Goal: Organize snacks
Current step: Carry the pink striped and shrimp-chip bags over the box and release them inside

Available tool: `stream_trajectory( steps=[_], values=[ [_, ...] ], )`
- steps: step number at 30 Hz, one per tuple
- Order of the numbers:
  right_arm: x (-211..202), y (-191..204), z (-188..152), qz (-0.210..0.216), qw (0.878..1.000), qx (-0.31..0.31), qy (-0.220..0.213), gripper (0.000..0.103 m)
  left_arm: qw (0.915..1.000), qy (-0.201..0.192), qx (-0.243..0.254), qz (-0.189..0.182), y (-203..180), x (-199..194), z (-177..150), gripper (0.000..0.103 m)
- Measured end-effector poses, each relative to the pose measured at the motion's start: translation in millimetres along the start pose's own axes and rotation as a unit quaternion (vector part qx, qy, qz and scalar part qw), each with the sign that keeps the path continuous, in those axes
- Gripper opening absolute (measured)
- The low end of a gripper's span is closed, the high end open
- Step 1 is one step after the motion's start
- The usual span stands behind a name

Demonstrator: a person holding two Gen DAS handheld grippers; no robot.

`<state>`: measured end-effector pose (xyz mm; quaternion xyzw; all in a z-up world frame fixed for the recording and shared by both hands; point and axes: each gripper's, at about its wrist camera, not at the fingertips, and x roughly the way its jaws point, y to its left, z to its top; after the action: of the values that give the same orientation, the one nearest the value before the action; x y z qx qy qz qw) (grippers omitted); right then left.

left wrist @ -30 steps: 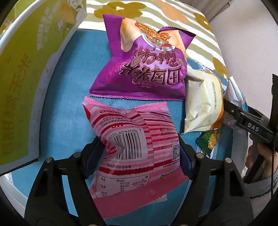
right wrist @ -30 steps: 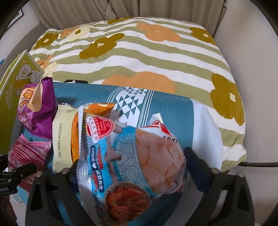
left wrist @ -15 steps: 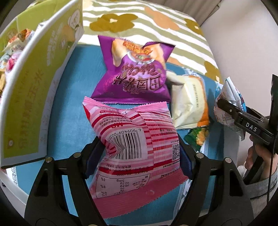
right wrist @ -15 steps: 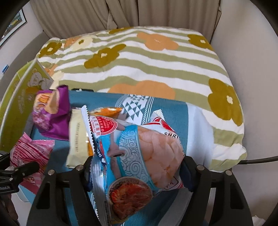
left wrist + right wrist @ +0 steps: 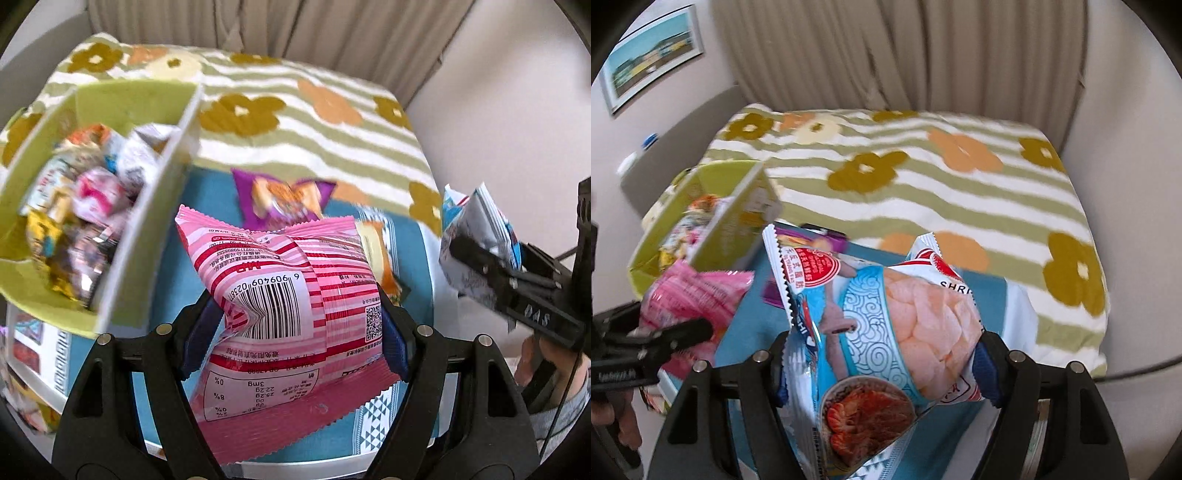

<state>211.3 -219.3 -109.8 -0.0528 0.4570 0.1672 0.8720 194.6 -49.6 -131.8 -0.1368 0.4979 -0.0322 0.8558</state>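
Box (image 5: 122, 280) of snacks is sitting at left of frame, nearer the left claw (image 5: 295, 332) gripping the pink bag (image 5: 288, 295); right claw (image 5: 882, 365) is clamping the shrimp bag (image 5: 905, 332).

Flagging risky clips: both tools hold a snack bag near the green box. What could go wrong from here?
1. The left tool pinches only the lower part of the puffy pink bag; it could slip or pop.
2. The green box already looks crowded with snacks, so the bag may catch on its wall or spill over.
3. The right tool, holding the blue shrimp bag, is close beside; the two could collide.
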Motion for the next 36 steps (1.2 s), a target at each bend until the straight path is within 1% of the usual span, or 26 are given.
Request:
stream_trajectory(
  steps=[3,7,12,15,18,21,26,31,36],
  values=[
    [-9.9,26.7,9.2,0.015,1.000,-0.022,-0.015,0.071,0.9998,-0.017,-0.003,0.010,16.0,-19.9,5.1,0.074],
    [-17.2,56.6,17.5,0.037,0.998,-0.031,-0.031,0.071,0.9991,-0.030,-0.018,0.023,45.2,-40.6,14.1,0.074],
    [-15.0,98.8,32.3,0.053,0.997,-0.050,-0.039,0.071,0.9976,-0.048,-0.037,0.035,89.9,-56.4,32.1,0.074],
    [-12.4,124.6,44.0,0.060,0.996,-0.053,-0.049,0.071,0.9972,-0.051,-0.031,0.044,117.3,-60.0,47.2,0.074],
    [-4.6,148.3,58.0,0.062,0.996,-0.046,-0.054,0.071,0.9974,-0.044,-0.021,0.052,145.0,-59.3,64.6,0.074],
    [10.1,174.6,76.2,0.061,0.996,-0.035,-0.052,0.071,0.9980,-0.035,-0.020,0.049,175.2,-54.1,82.3,0.074],
    [34.9,211.8,104.8,0.054,0.997,-0.033,-0.049,0.071,0.9984,-0.015,-0.015,0.052,221.6,-35.5,107.1,0.074],
    [53.7,239.6,125.9,0.047,0.997,-0.035,-0.046,0.071,0.9988,0.017,-0.007,0.046,256.3,-10.0,120.3,0.074],
    [72.6,261.1,143.2,0.042,0.998,-0.024,-0.039,0.071,0.9988,0.041,0.000,0.028,283.1,8.5,122.4,0.075]
  ],
)
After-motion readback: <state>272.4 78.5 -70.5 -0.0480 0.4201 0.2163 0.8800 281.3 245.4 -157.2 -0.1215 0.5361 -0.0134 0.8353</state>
